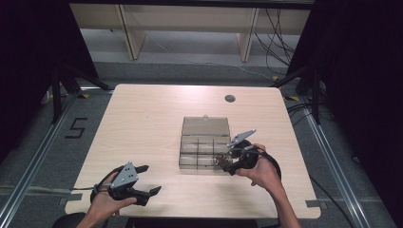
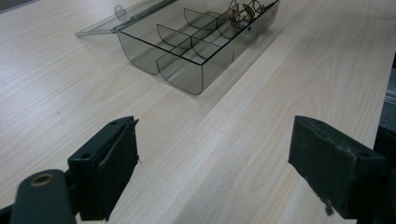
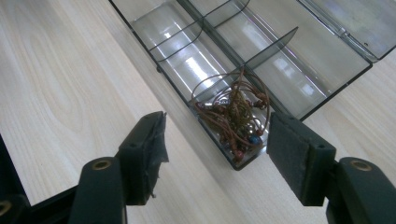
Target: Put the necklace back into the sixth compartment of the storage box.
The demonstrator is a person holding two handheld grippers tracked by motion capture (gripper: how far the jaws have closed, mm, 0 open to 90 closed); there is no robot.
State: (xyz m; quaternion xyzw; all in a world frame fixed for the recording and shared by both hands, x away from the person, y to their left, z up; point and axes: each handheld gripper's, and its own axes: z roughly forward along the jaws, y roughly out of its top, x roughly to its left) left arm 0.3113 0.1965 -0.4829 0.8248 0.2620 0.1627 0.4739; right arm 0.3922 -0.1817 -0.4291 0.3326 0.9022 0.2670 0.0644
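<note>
- A clear smoky plastic organizer box [image 1: 204, 151] sits on the table a little right of centre, its hinged lid [image 1: 206, 126] folded open and lying flat on the far side.
- Thin dividers split the box into several small compartments; most of them look bare in the two gripper views.
- A tangle of thin brown cord with small beads [image 3: 236, 116] lies in the compartment at the box's near right corner, some loops rising above the rim.
- In the left gripper view the same tangle [image 2: 243, 14] shows at the far end of the box [image 2: 187, 46].
- The right gripper [image 1: 227, 164] is held by the person's right hand [image 1: 260, 172] just beside the box's near right corner, pointing left toward it.
- In the right gripper view its jaws are spread wide, one on either side of that corner, with nothing between them but table and the box's end; I cannot tell whether either jaw touches the box.
- The left gripper [image 1: 148, 179] rests in the left hand [image 1: 107, 199] near the near left edge of the table, well apart from the box.
- Its jaws are also spread, bare wood between them.
- The light wood table [image 1: 142, 118] has a small dark round hole [image 1: 230, 98] toward its far right.
</note>
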